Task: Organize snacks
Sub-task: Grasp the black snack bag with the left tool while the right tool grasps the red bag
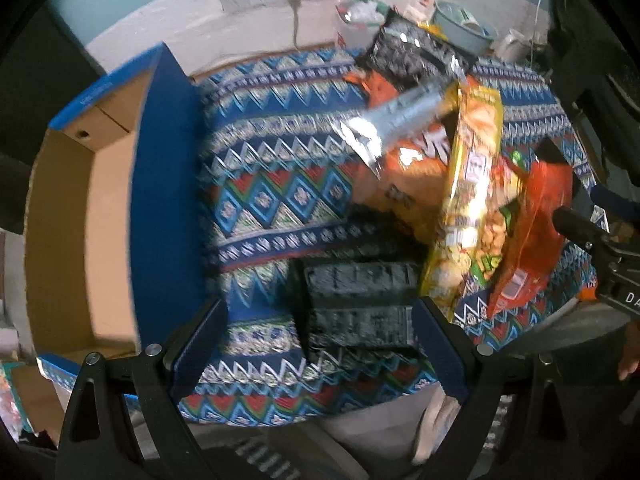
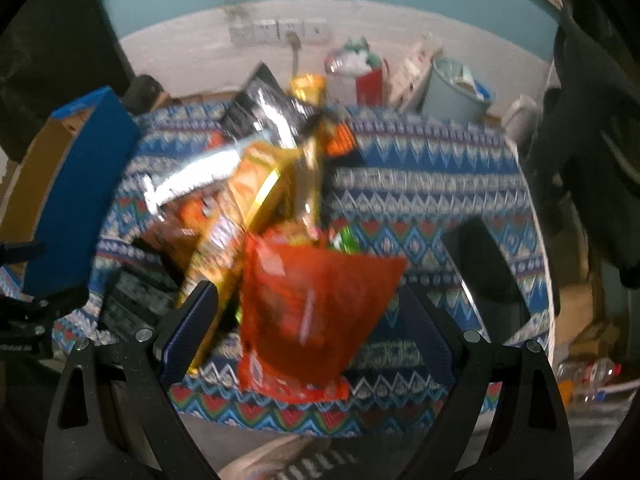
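Observation:
Snack bags lie heaped on the patterned tablecloth (image 1: 276, 184). My left gripper (image 1: 320, 312) is open, and a dark snack pack (image 1: 360, 308) lies on the cloth between its fingers. Beyond it are an orange bag (image 1: 404, 168), a silver wrapper (image 1: 384, 128), a yellow bag (image 1: 468, 200) and a red bag (image 1: 536, 232). My right gripper (image 2: 310, 292) is open, its fingers wide on either side of the red bag (image 2: 312, 304), which lies near the table's front edge. A black bag (image 2: 264, 116) sits at the back of the heap.
An open blue cardboard box (image 1: 164, 200) with a bare brown inside stands at the table's left side. A pale bucket (image 2: 452, 92), a red carton (image 2: 370, 84) and other clutter stand behind the table by the wall. A dark flat object (image 2: 484, 264) lies at the right.

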`<state>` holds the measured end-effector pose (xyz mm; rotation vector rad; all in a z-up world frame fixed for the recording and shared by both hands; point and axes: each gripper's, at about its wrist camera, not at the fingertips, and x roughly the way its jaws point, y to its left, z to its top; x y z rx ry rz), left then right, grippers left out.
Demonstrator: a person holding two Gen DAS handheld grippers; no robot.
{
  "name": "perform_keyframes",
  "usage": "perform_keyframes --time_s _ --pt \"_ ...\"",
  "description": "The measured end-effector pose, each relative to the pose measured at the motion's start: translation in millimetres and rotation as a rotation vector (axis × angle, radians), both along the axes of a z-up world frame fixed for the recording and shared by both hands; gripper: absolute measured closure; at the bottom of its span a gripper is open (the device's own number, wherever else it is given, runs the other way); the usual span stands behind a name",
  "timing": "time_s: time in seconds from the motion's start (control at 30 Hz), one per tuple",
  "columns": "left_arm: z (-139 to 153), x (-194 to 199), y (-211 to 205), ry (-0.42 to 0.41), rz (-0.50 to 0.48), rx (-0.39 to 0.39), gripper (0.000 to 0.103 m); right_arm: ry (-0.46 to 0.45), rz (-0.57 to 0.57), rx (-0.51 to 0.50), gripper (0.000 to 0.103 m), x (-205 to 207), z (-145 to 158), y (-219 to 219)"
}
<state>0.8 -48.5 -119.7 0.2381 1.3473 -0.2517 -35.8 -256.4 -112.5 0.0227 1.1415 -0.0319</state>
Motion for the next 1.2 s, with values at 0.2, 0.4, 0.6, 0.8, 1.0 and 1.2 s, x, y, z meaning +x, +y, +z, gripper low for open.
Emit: perform_keyframes --time_s 0.2,0.4,0.6,0.8,1.0,1.2 --pt "-23.3 -1.7 -6.2 0.056 0.014 0.013 0.009 0.072 -0.027 0.027 0.013 -4.5 -27.8 -7.1" --pt "-46.9 4.4 -3.2 0.119 0.055 0.002 0.009 0.113 0.011 -0.002 0.013 -3.1 -48.1 5.7" --pt "-62.7 10.6 -8.2 0.139 0.048 0.010 0.009 0.124 -0.003 0.010 0.013 4.1 -58.5 0.7" --pt "-85.7 18.1 -15.1 0.165 0.046 0.014 0.006 0.122 0.004 0.026 0.013 15.0 -66.8 1.1" --pt "-95.4 24.7 -15.4 0.163 0.041 -0.028 0.003 0.133 0.082 -0.011 0.027 16.5 -76.1 15.1" --pt "-104.1 12.8 -12.5 0.126 -0.025 -0.049 0.021 0.119 0.138 -0.057 0.066 12.0 -65.7 27.0"
